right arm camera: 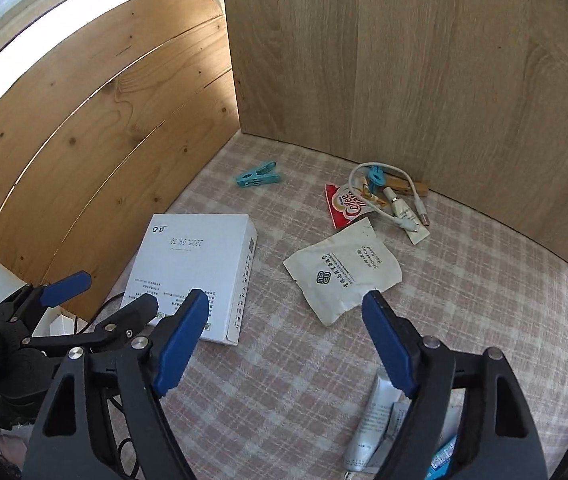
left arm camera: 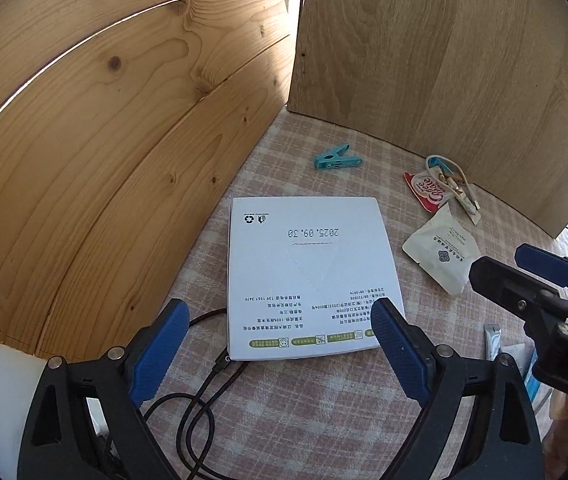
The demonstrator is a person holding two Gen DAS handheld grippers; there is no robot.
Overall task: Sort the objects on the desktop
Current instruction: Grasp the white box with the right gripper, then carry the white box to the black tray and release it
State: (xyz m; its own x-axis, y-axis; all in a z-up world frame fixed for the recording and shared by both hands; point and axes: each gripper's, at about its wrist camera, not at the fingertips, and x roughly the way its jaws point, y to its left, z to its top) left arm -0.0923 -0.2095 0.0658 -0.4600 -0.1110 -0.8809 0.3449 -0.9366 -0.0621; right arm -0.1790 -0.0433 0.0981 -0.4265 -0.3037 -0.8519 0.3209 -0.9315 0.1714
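Note:
A flat white box [left arm camera: 307,272] lies on the checked cloth, also in the right wrist view [right arm camera: 192,268]. My left gripper [left arm camera: 280,344] is open and empty, its fingertips at the box's near edge. My right gripper [right arm camera: 284,344] is open and empty above bare cloth, just short of a white sachet [right arm camera: 343,274]. A teal clothes peg [left arm camera: 337,158] lies behind the box. A red coffee sachet [right arm camera: 345,206], a white cable [right arm camera: 383,188] and a small tube [right arm camera: 401,212] lie in a heap by the back board.
Wooden boards [left arm camera: 104,128] wall the left and back [right arm camera: 423,60]. A black cable [left arm camera: 204,396] runs by the box's near left corner. A grey tube [right arm camera: 371,420] and small packets lie under my right gripper. The right gripper shows at the left wrist view's right edge [left arm camera: 539,292].

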